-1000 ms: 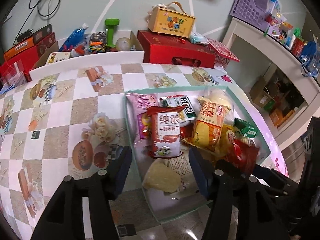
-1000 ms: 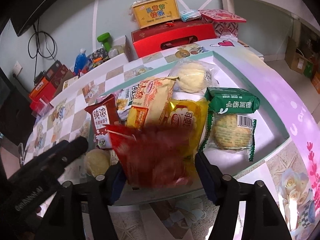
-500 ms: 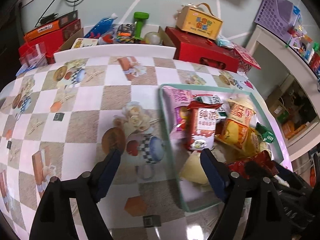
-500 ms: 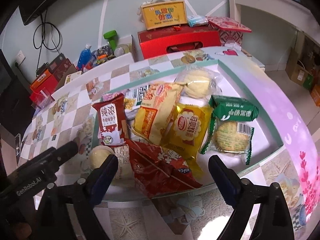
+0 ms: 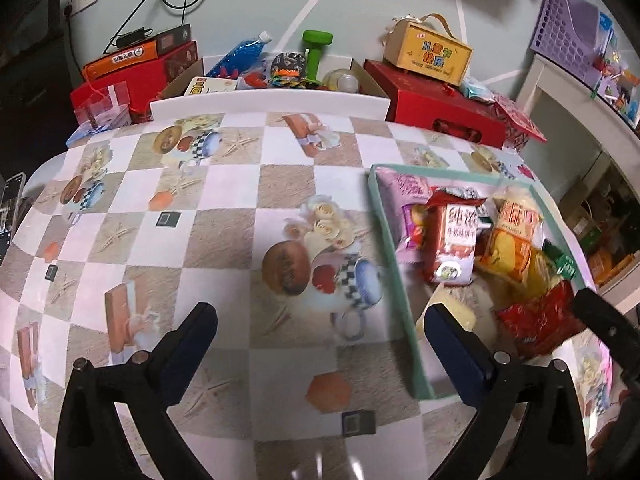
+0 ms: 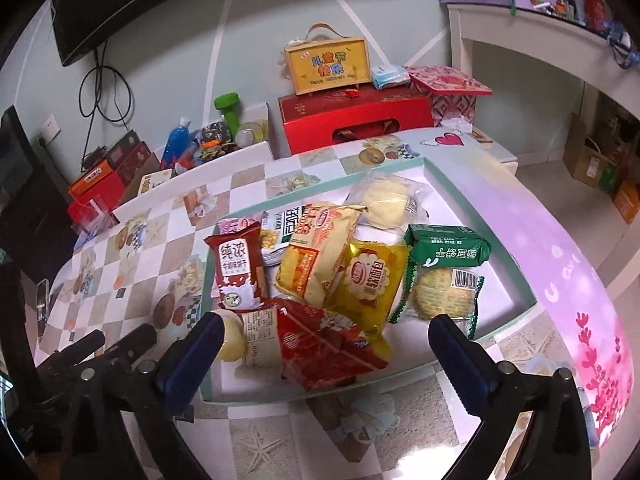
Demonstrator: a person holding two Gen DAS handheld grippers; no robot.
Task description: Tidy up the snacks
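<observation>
A shallow teal-rimmed tray (image 6: 524,280) (image 5: 386,236) on the checked tablecloth holds several snack packs. Among them are a red crinkly bag (image 6: 324,342) (image 5: 538,320) at the near edge, a maroon milk-biscuit pack (image 6: 236,268) (image 5: 454,248), an orange bread bag (image 6: 316,256), a yellow bread bag (image 6: 368,280) and a green-wrapped cake (image 6: 444,276). My right gripper (image 6: 324,352) hangs above the red bag, jaws opening wide, pads clear of it. My left gripper (image 5: 320,340) hovers over bare tablecloth left of the tray, jaws opening, nothing between them.
Behind the table stand a red gift box (image 6: 356,124), a yellow handled box (image 6: 328,66), a green dumbbell (image 5: 316,52) and a carton of odds and ends (image 5: 280,72). A white shelf unit (image 6: 532,36) is at the right. A phone (image 5: 10,208) lies at the table's far left edge.
The right gripper let go of the red bag, which now lies in the tray, and rose a little. The left gripper swung left from over the tray to the tablecloth. Both jaws widened.
</observation>
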